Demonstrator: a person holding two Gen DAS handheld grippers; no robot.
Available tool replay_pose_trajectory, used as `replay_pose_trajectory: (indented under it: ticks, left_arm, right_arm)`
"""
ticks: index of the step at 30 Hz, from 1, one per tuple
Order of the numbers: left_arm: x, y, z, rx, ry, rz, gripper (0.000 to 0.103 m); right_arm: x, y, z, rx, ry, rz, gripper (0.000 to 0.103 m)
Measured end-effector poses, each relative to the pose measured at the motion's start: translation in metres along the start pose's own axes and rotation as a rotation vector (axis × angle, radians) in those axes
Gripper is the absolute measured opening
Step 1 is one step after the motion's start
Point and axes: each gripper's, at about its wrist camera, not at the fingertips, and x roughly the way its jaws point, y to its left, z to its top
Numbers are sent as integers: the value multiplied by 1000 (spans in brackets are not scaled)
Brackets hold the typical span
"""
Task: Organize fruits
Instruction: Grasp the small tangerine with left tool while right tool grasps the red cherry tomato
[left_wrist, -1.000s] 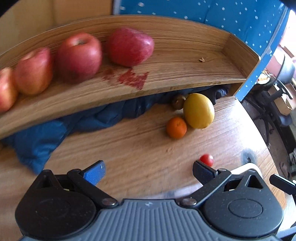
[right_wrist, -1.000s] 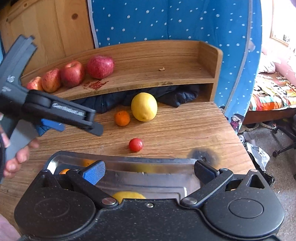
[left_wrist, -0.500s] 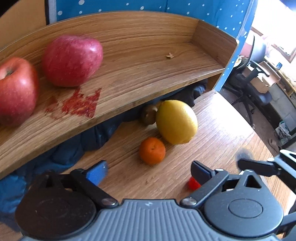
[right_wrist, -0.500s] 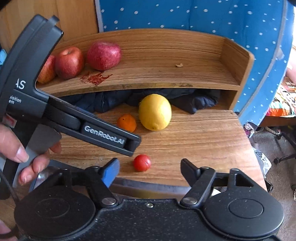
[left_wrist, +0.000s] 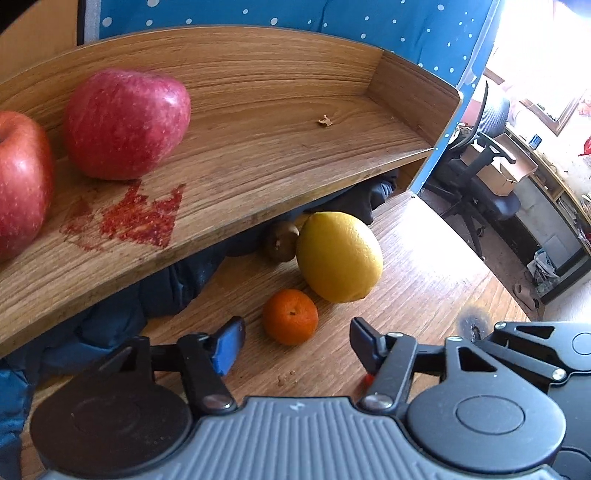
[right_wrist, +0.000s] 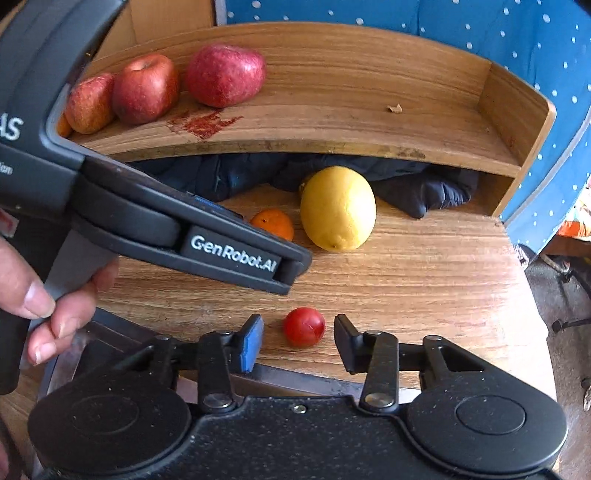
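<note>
On the wooden table lie a small orange mandarin (left_wrist: 290, 316), a big yellow lemon (left_wrist: 338, 257) and a brown kiwi (left_wrist: 280, 242) behind it. My left gripper (left_wrist: 297, 345) is open, its fingers on either side of the mandarin, just short of it. In the right wrist view a small red tomato (right_wrist: 304, 326) lies between the open fingers of my right gripper (right_wrist: 298, 341), untouched. The lemon (right_wrist: 337, 208) and mandarin (right_wrist: 273, 223) lie farther back. Red apples (right_wrist: 225, 74) sit on the wooden shelf (right_wrist: 369, 122).
A dark blue jacket (right_wrist: 424, 184) is stuffed under the shelf. A metal tray's rim (right_wrist: 295, 376) runs just below my right fingers. The left gripper's body (right_wrist: 166, 229), held by a hand (right_wrist: 40, 295), crosses the right view. An office chair (left_wrist: 480, 173) stands beyond the table's edge.
Both grippers moved forward and lower: the left closed in on the mandarin, the right on the tomato. Both sets of fingers narrowed but stay open.
</note>
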Motion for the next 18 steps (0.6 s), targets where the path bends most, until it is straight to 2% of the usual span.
replay_pose_trajectory:
  ticks: [5, 9, 18]
  left_arm:
    - [1, 0, 3, 8, -3, 10, 51]
    - [2, 0, 5, 15, 3, 25, 37]
    - [1, -2, 4, 2, 16, 32, 34]
  right_arm:
    - [1, -2, 0, 13, -2, 8, 34]
    - [2, -2, -1, 18, -8, 11, 31]
    - [0, -4, -2, 36, -22, 19, 25]
